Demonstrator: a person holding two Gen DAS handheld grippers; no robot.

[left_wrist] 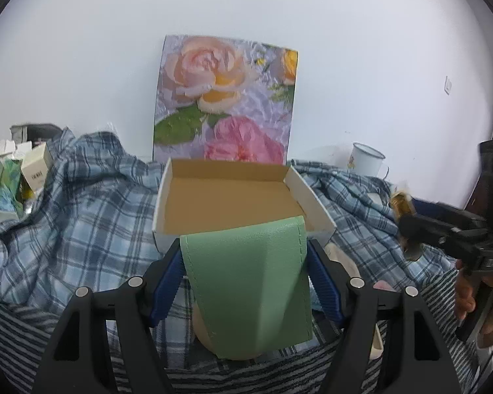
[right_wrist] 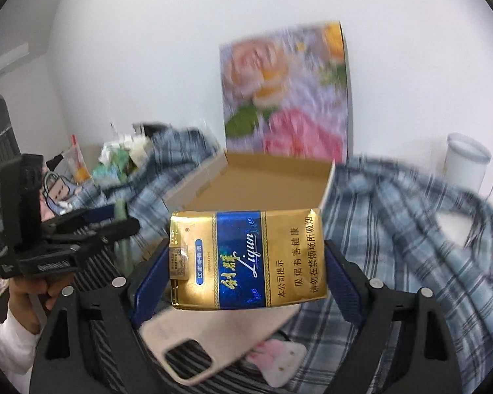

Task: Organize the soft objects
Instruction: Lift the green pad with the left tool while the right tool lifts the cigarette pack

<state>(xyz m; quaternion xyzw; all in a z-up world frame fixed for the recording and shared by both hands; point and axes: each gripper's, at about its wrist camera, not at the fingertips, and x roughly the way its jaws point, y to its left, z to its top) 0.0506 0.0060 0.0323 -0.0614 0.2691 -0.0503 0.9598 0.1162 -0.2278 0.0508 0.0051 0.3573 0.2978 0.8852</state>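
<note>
Left gripper [left_wrist: 244,246] clamped on green pouch [left_wrist: 249,282] – right gripper [right_wrist: 246,256] on cigarette pack [right_wrist: 246,259]

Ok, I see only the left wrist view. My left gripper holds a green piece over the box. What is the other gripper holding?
Observer: The right gripper is shut on a gold and blue cigarette pack.
Operator: Is something below that pack?
Observer: Yes, a beige phone case lies on the striped cloth under it.
Operator: Anything next to the case?
Observer: A small pink and white soft item lies to its right.
</note>
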